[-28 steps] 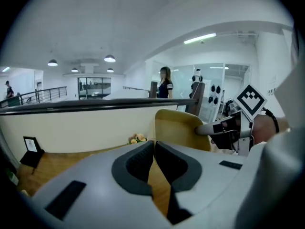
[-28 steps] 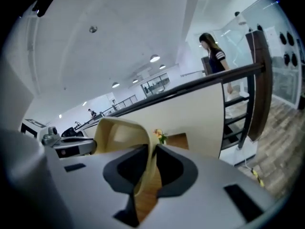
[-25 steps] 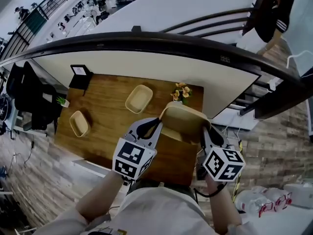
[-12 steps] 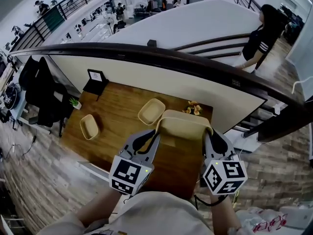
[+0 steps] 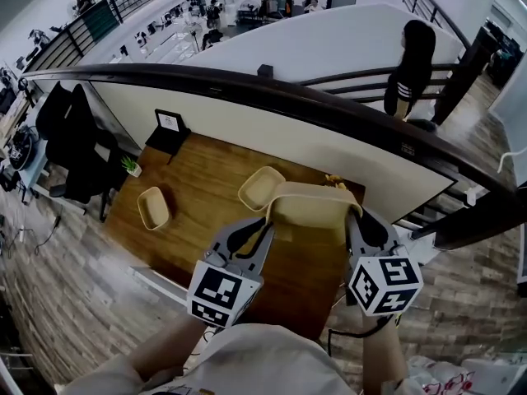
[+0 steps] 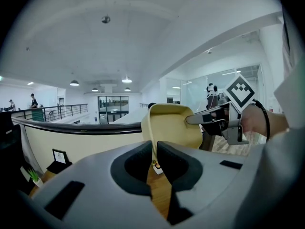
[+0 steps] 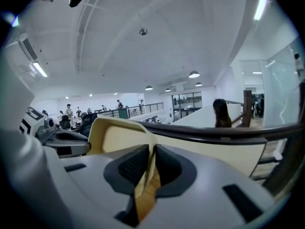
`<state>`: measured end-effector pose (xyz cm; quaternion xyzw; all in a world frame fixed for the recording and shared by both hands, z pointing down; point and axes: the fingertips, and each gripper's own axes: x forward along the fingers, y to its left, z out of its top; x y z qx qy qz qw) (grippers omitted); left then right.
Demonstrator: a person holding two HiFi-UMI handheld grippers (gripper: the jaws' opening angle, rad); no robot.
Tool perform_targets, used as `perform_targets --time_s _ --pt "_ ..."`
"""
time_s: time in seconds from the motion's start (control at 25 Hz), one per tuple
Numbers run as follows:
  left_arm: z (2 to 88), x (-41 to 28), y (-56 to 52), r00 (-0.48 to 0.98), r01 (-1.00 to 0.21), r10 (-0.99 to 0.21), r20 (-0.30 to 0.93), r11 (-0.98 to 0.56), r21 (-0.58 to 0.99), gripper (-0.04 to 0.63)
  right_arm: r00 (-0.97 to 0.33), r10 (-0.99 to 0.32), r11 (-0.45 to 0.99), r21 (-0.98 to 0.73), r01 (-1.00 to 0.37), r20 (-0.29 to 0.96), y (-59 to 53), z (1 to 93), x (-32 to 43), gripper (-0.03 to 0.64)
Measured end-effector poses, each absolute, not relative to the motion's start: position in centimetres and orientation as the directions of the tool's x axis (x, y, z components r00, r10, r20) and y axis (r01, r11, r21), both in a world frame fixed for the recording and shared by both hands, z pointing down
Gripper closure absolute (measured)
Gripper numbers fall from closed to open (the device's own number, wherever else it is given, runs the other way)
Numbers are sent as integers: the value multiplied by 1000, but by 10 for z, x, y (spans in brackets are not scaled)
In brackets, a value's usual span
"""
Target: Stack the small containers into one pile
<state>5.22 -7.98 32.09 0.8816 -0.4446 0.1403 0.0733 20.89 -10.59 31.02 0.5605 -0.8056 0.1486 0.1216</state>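
Nothing is piled on the wooden table yet, by the look of it. The biggest piece, a beige container, hangs in the air between the tools. The left gripper has its jaws nearly together, pinching the left rim, and the right gripper is clamped the same way on the opposite rim. Two smaller containers wait apart on the wood: one just beyond the left gripper's tip, the other well off to that gripper's left. So the stacking proper seems mostly ahead, though whether anything already nests inside the held one I cannot tell. Past the tools the table ends at a pale wall under a dark curved railing. Beyond it a person stands by stairs, and a small frame and plant sit at the table's far left.
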Motion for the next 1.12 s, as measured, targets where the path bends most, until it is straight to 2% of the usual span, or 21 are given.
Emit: perform_targets --time_s 0.12,0.32,0.6,0.84,1.12 --pt "327 47 -91 539 -827 -778 323 -562 25 557 -391 -835 377 -115 -919 388 -129 311 201 572" --pt "344 35 -111 507 -858 -788 350 -501 115 555 -431 -787 465 -36 -885 441 -174 317 177 581" --pt "397 8 -137 439 -898 -788 431 -360 254 552 -484 -651 588 -14 -808 585 -234 366 128 592" --pt "447 -12 -154 386 -915 -768 511 -246 321 548 -458 -550 668 39 -743 699 -270 427 91 597" --pt "522 -31 -175 352 -905 -705 616 -88 416 549 -417 -441 707 22 -707 794 -296 507 67 597"
